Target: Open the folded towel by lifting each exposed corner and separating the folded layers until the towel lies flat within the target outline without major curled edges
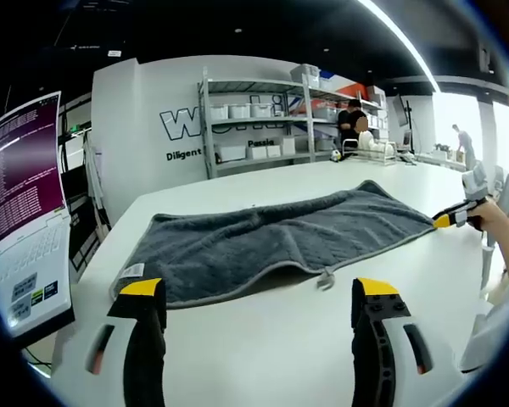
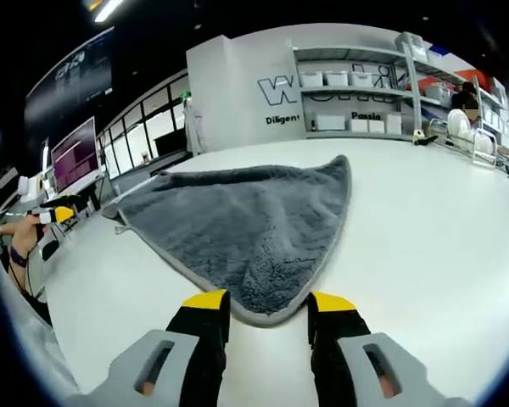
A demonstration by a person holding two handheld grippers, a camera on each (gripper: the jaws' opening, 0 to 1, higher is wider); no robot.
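grey towel [image 1: 280, 242] on white table [image 1: 263, 339], shelves [image 1: 263, 119] behind

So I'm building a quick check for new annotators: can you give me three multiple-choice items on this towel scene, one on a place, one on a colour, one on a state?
1. Where does the towel lie?
A. on the white table
B. on a shelf
C. on the floor

2. What colour are the tips of the left gripper?
A. red
B. yellow
C. blue

3. How does the right gripper stand to the towel's near corner?
A. shut on it and lifting it
B. open, with the corner lying between its tips
C. far off to one side

Key: 1 A, the grey cloth is spread on the tabletop in both views. 2 B, both jaw tips are yellow in the left gripper view. 3 B, in the right gripper view the jaws stand apart, with the corner flat on the table between them.
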